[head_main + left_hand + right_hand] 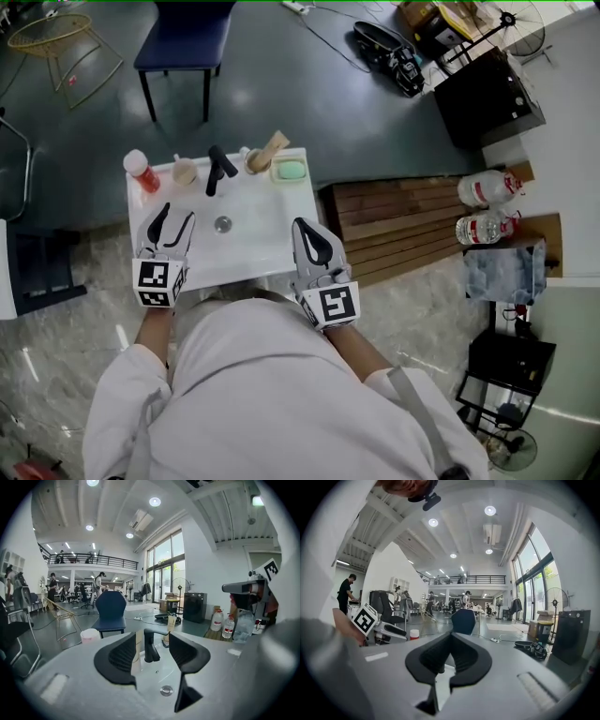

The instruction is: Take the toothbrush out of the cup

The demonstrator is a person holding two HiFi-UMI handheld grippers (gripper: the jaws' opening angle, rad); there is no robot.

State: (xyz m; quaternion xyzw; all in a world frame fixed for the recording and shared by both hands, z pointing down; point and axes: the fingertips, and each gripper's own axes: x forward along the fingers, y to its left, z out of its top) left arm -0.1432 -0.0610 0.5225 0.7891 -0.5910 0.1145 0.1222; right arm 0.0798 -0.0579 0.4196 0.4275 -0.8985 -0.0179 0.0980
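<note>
A wood-coloured toothbrush [275,143] stands tilted in a small cup [253,162] at the back of the white sink [258,248], right of the black faucet [218,169]. In the left gripper view the toothbrush [171,622] rises just behind the right jaw. My left gripper [173,223] [152,641] hovers over the sink's front left, open, with nothing between its jaws, and it looks toward the faucet [149,646]. My right gripper [312,239] [451,637] sits at the sink's front right, shut and empty. Both are well short of the cup.
A second cup [185,172] and a red bottle with a white cap [141,172] stand left of the faucet. A green soap dish [290,171] lies at the back right corner. The drain [222,224] is mid-basin. A blue chair [183,37] stands behind, and a wooden pallet [403,220] lies to the right.
</note>
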